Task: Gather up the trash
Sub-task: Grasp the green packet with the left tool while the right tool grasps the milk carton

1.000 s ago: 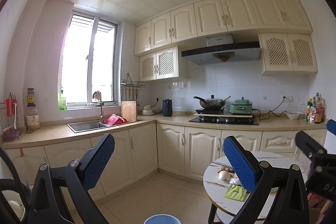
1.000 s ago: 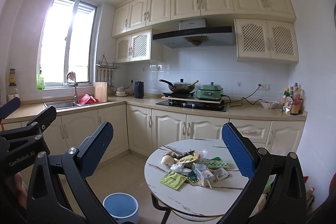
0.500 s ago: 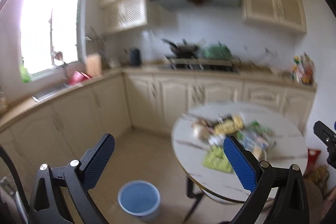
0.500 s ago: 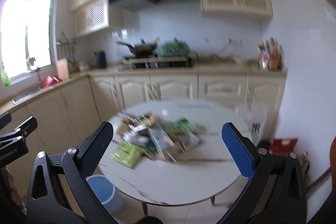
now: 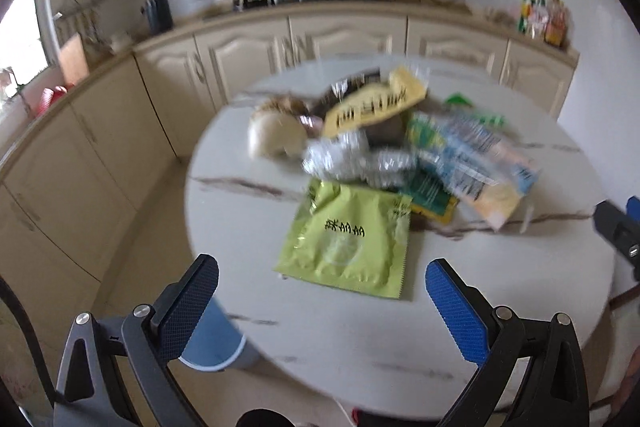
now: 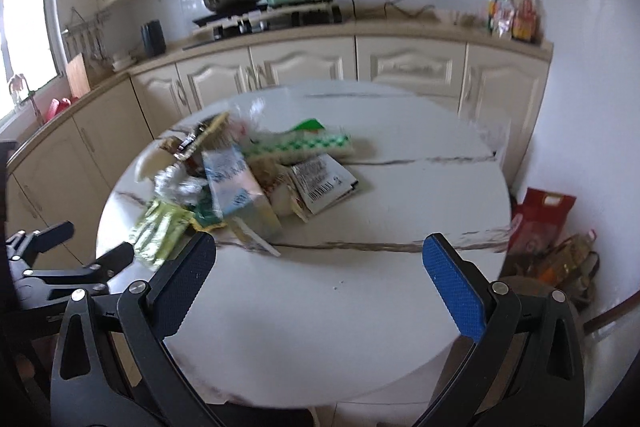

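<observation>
Both the left gripper (image 5: pixel 322 285) and right gripper (image 6: pixel 316 259) have jaws spread and empty above the desk (image 5: pixel 248 223); green packet (image 5: pixel 346 241) lies nearest, apparently thin, light, slippery film, best pinched at an edge.

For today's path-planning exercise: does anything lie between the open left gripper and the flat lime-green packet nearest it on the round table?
Nothing visible does. The left gripper is open above bare white marble-patterned tabletop, and the flat lime-green packet lies just ahead of it at the near edge of the wrapper pile, with nothing on top.
</observation>
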Demonstrator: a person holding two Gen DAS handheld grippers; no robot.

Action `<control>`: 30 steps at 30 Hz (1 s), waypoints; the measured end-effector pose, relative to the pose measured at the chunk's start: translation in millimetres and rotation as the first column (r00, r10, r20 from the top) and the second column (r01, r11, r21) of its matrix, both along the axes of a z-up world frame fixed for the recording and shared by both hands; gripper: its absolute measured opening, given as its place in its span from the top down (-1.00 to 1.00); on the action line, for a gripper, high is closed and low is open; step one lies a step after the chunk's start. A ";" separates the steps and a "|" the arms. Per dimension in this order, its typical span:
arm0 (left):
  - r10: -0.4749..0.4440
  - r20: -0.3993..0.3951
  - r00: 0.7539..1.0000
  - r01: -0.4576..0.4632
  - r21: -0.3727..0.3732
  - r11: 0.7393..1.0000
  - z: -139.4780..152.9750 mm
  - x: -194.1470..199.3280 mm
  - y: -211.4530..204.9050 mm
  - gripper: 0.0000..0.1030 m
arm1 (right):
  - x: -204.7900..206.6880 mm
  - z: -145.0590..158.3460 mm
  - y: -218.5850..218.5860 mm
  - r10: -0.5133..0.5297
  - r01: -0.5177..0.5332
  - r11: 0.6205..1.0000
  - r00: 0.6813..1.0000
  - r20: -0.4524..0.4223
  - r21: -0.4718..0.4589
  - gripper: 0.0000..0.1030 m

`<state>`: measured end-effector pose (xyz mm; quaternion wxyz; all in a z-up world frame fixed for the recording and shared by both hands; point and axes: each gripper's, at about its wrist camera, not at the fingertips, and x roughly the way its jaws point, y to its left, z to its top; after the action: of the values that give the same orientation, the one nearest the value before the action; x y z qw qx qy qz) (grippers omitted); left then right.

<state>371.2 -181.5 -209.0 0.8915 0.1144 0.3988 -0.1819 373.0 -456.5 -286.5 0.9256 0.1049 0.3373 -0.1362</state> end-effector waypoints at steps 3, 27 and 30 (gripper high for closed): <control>0.009 -0.046 0.999 -0.009 0.006 1.000 -11.7 29.0 -3.0 -0.99 | 11.1 -9.4 -11.3 -0.017 0.017 1.000 1.000 -0.026 0.006 -1.00; -0.108 -0.105 0.989 0.085 -0.210 0.974 -23.0 61.6 39.8 0.99 | 90.0 -11.4 29.0 0.223 -0.224 0.974 0.974 -0.027 -0.019 -1.00; -0.114 -0.099 0.989 0.091 -0.214 0.973 -22.5 56.0 45.5 0.99 | 100.9 -14.7 34.9 0.256 -0.257 0.966 0.966 -0.037 -0.012 -0.99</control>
<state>427.3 -136.0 -231.5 0.8645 0.0304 0.4199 -0.2746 473.9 -421.6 -301.2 0.9302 0.0501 0.3631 -0.0201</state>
